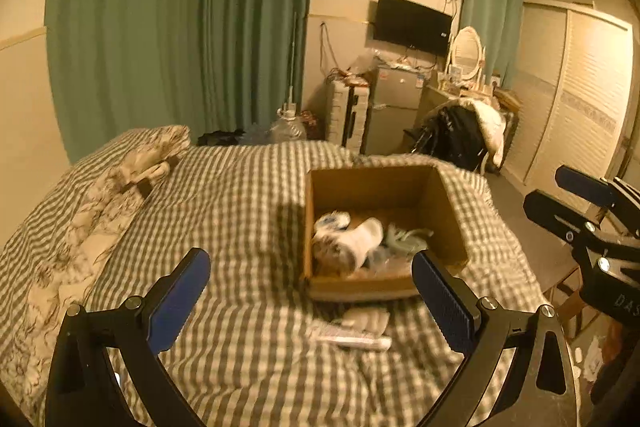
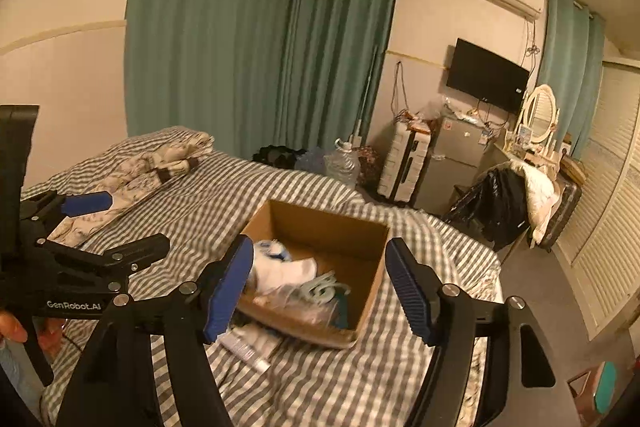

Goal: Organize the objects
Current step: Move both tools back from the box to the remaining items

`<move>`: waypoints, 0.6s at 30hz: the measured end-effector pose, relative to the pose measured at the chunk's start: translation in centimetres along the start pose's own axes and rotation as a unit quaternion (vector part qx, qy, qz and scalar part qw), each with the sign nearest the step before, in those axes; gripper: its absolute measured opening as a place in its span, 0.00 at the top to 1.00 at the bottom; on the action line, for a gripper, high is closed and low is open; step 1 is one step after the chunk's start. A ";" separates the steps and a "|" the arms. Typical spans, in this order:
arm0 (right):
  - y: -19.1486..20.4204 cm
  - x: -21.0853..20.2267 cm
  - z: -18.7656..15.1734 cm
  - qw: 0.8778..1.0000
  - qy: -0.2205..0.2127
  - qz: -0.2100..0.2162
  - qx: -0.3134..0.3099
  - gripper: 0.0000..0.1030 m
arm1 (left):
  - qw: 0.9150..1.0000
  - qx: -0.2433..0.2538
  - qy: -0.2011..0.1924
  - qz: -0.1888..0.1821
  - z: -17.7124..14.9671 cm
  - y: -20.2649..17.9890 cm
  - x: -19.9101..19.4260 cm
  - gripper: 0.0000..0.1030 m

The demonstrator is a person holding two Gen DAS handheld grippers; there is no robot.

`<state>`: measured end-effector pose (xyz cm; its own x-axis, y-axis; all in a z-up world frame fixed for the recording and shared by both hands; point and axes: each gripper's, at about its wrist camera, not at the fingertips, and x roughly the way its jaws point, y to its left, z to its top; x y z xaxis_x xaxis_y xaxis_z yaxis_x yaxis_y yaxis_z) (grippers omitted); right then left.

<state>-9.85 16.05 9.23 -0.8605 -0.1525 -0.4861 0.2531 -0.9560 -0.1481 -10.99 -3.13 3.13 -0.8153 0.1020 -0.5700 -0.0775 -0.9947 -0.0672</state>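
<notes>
An open cardboard box [image 1: 448, 211] [image 2: 372, 287] sits on the checked bed [image 1: 240, 195] [image 2: 312, 387]. Inside lie white socks [image 1: 360, 235] [image 2: 288, 273] and pale green cloth [image 1: 404, 237] [image 2: 320, 287]. A white tube [image 1: 352, 341] [image 2: 246, 351] and a white cloth [image 1: 370, 317] lie on the bed just in front of the box. My left gripper [image 1: 312, 297] hangs open above the bed before the box, nothing between its blue pads. My right gripper [image 2: 320, 291] is open too, empty, held over the box's near side. Each gripper shows at the edge of the other's view.
A patterned quilt [image 1: 80, 227] [image 2: 132, 183] lies bunched along the bed's left side. Beyond the bed stand a water bottle [image 2: 340, 163], a white suitcase [image 2: 404, 167], a small fridge [image 2: 452, 163], a chair with clothes [image 2: 508, 203] and a louvred wardrobe [image 2: 604, 207]. A hand [image 2: 16, 327] grips the left tool.
</notes>
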 end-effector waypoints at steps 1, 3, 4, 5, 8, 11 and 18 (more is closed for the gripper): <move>0.3 0.2 -0.5 1.000 0.003 0.000 0.001 0.34 | 1.000 -0.003 0.003 0.004 -0.6 0.2 0.1 0.00; 1.2 0.7 -1.6 1.000 0.007 -0.001 -0.003 0.34 | 1.000 -0.010 0.007 0.007 -1.7 0.7 0.3 0.00; 1.5 1.0 -2.1 1.000 0.009 -0.002 -0.003 0.34 | 1.000 -0.013 0.010 0.012 -2.3 1.0 0.5 0.00; 1.8 1.4 -2.6 1.000 0.011 0.000 -0.004 0.34 | 1.000 -0.016 0.014 0.019 -3.0 1.2 0.9 0.00; 2.4 2.6 -4.0 1.000 0.018 0.012 0.002 0.34 | 0.999 -0.019 0.020 0.036 -4.7 1.9 1.8 0.00; 2.8 4.6 -5.6 0.999 0.033 0.019 0.008 0.34 | 0.998 -0.016 0.037 0.054 -6.3 2.6 3.5 0.00; 4.0 11.0 -10.1 0.993 0.110 0.047 0.017 0.34 | 0.993 -0.001 0.086 0.080 -8.4 3.5 6.9 0.00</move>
<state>-13.85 13.02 -5.39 -0.7157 -0.1870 -0.6729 0.3100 -0.9484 -0.0661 -12.05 -5.85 -7.95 -0.7075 -0.0565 -0.7045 0.0461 -0.9984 0.0338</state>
